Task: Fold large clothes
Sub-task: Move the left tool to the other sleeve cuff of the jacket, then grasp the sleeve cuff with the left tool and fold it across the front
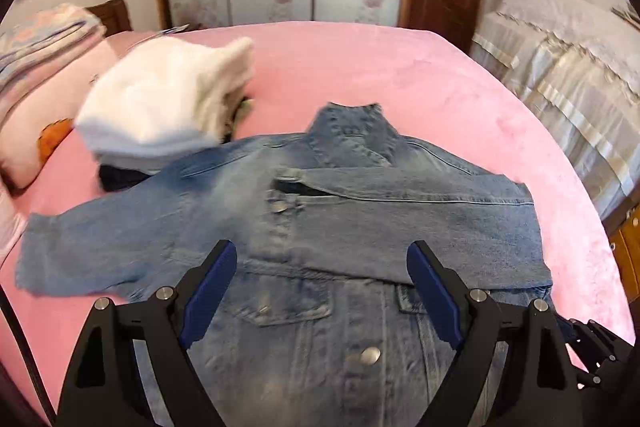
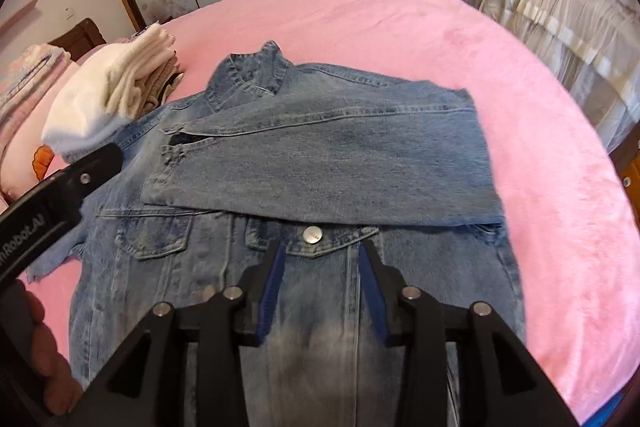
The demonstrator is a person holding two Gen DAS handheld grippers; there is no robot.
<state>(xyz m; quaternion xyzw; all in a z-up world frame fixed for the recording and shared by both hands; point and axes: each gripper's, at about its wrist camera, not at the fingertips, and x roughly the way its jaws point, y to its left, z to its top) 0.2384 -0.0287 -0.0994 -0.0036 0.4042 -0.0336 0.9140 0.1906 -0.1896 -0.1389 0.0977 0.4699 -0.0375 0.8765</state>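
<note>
A blue denim jacket (image 1: 360, 227) (image 2: 320, 155) lies front up on the pink bed (image 1: 400, 75), collar toward the far side. One sleeve (image 2: 340, 155) is folded across the chest. The other sleeve (image 1: 100, 239) stretches out flat to the left. My left gripper (image 1: 322, 247) hovers over the jacket's front with its jaws wide apart and nothing between them. It also shows at the left edge of the right wrist view (image 2: 96, 163), with a hand (image 2: 44, 347) holding it. My right gripper (image 2: 324, 245) hangs above the chest pocket button, jaws partly apart and empty.
A stack of folded clothes (image 1: 160, 107) (image 2: 112, 95), white on top, sits on the bed just left of the jacket's shoulder. A pink pillow (image 1: 40, 115) lies further left. Covered furniture (image 1: 560, 67) stands beyond the bed's right edge. Bare pink sheet (image 2: 440, 27) surrounds the jacket.
</note>
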